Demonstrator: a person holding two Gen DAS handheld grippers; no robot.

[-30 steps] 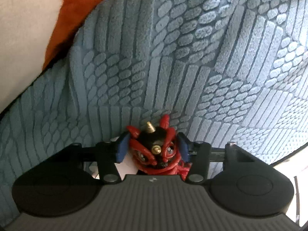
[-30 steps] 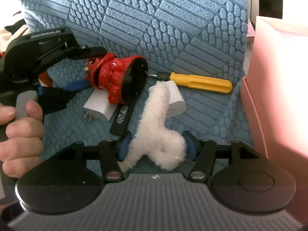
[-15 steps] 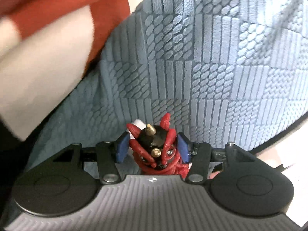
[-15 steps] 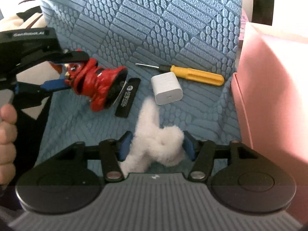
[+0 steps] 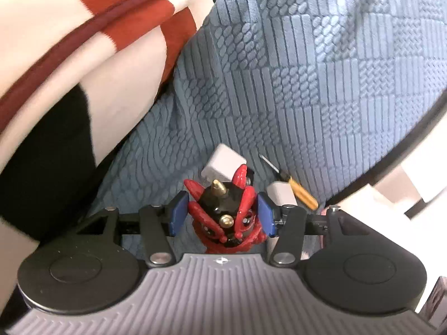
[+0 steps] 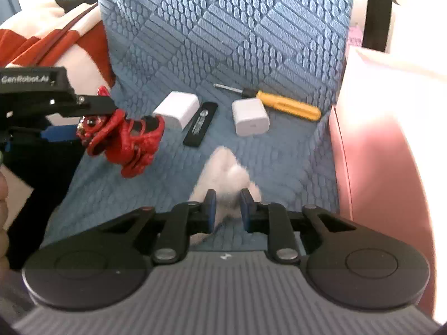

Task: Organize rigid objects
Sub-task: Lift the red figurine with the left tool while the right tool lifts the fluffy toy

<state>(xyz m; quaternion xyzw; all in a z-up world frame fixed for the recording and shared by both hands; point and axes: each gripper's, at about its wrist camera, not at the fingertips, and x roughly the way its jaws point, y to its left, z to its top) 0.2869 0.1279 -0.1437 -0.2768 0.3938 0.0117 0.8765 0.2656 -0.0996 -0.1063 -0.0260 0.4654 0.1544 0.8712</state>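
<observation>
My left gripper [image 5: 222,213] is shut on a red and black horned figurine [image 5: 226,217] and holds it above the blue textured cloth [image 5: 307,83]. The figurine [image 6: 123,136] and the left gripper [image 6: 83,121] also show at the left of the right wrist view. My right gripper [image 6: 226,209] is shut on a white fluffy toy [image 6: 226,173], pinching it narrowly. On the cloth lie two white chargers [image 6: 176,109] [image 6: 250,117], a black flat stick [image 6: 201,124] and a yellow screwdriver [image 6: 285,104].
A pink box [image 6: 391,139] stands at the right edge of the cloth. A red and white fabric item [image 5: 69,42] lies at the left. A black strap [image 6: 375,8] hangs at the back right.
My right gripper has closed tight on the fluffy toy and lifted it. My left gripper has carried the figurine up and to the left, away from the chargers.
</observation>
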